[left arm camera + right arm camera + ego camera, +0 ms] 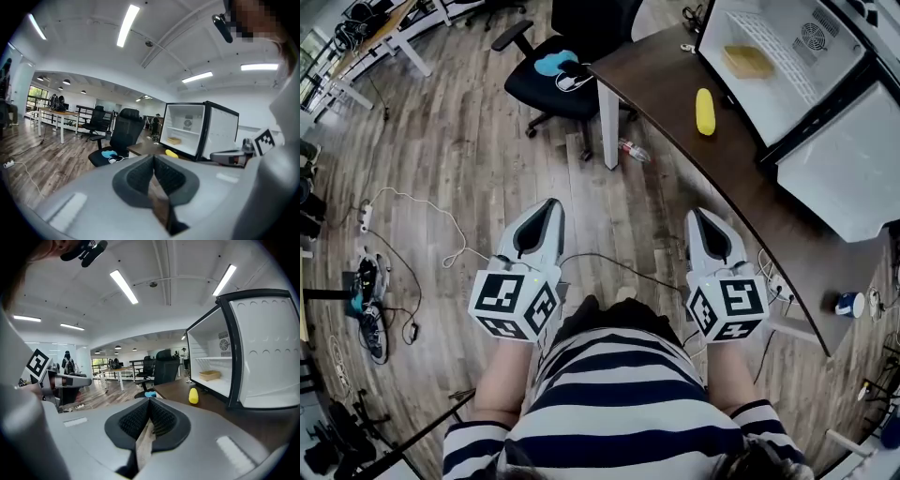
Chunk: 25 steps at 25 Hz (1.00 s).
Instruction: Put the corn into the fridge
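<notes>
**Q:** Head view, setting?
**A:** Office w/ wood floor [450, 178]. A dark table [741, 202] ran along the right and carried the fridge [797, 42], door open.

**Q:** Corn posn. vs. tools?
**A:** The corn [705, 112] lay on the table just in front of the fridge opening, ahead and to the right of both tools and well apart from them. Its long axis pointed roughly away from the operator. The right gripper [695, 214] was nearer than the left gripper [551, 202].

**Q:** Left gripper view?
**A:** Jaws were closed pad-to-pad w/ nothing between. The corn sat right of centre, below the fridge shelf.

**Q:** Right gripper view?
**A:** Jaws were likewise fully closed and empty. The corn [193, 395] lay ahead and slightly right, short of the fridge sill.

**Q:** Corn appearance?
**A:** Short, stubby, uniform yellow, w/ rounded ends and no husk. Prob. a toy; kernel detail was too small to tell.

**Q:** Implication?
**A:** Judged: use the right gripper, and open its jaws before approach.
</notes>
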Available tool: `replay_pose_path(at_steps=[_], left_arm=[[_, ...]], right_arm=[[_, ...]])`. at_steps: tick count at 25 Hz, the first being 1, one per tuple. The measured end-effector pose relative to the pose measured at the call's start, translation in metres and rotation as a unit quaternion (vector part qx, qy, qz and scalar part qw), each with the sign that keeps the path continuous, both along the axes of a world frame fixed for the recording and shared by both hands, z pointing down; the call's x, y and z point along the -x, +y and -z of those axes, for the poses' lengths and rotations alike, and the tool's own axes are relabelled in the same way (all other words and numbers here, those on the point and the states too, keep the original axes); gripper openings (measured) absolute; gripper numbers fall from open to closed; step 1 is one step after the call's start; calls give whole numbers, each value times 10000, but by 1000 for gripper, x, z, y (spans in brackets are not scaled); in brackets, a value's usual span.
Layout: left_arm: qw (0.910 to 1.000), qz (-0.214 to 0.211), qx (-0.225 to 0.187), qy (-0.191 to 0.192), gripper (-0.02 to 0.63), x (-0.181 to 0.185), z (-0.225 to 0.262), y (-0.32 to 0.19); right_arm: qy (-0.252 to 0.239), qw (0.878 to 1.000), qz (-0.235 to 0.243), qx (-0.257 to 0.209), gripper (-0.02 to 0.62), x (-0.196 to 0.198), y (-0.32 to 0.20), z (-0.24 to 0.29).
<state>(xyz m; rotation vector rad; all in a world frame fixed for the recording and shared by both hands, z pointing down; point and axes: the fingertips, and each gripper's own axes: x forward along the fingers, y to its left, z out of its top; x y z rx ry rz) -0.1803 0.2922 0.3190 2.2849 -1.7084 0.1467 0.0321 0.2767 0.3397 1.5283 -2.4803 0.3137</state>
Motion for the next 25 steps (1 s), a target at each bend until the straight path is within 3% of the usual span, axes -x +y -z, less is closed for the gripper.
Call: replay_pose_path(at_steps=[6,12,25], left_arm=[[9998,121,133,-114,0,-18,-6,-19],[9993,229,242,-156,0,-12,-11,-33],[9991,-341,240,-56,0,21,-12,-99]], right_arm=[[54,9995,308,85,-6,-5,-23,-12],[29,9988,430,215,-6,2,-38,-22],[155,9994,173,243,-6,53,-92,-17]])
